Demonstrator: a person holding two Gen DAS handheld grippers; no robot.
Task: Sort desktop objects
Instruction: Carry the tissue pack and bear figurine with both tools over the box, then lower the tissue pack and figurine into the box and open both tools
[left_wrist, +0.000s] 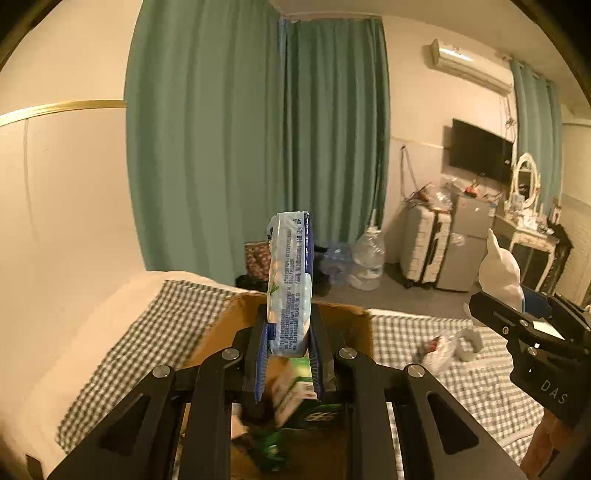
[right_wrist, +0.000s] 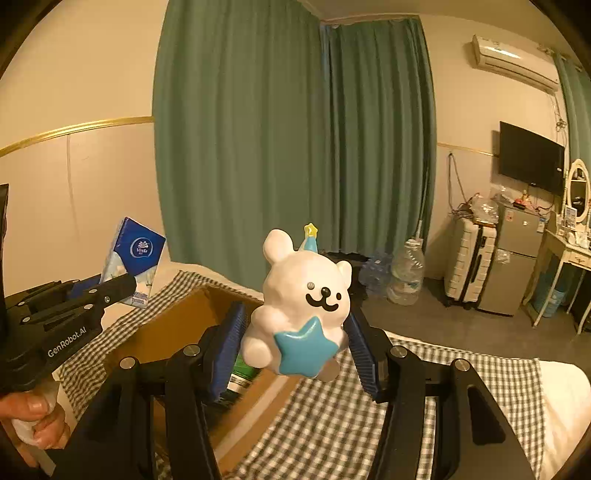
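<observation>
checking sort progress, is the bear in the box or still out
Out. The right claw holds the bear up off the bed, beside the open box, not inside it.

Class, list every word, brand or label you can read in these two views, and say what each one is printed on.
"Vinda": tissue pack, on its blue face.
"GenRobot.AI": body of the left tongs.
"DAS": body of the right tongs.
Fine print on the tissue pack's side, left wrist view: too small to read.
Green box in the cardboard box: blurred, unreadable.
</observation>
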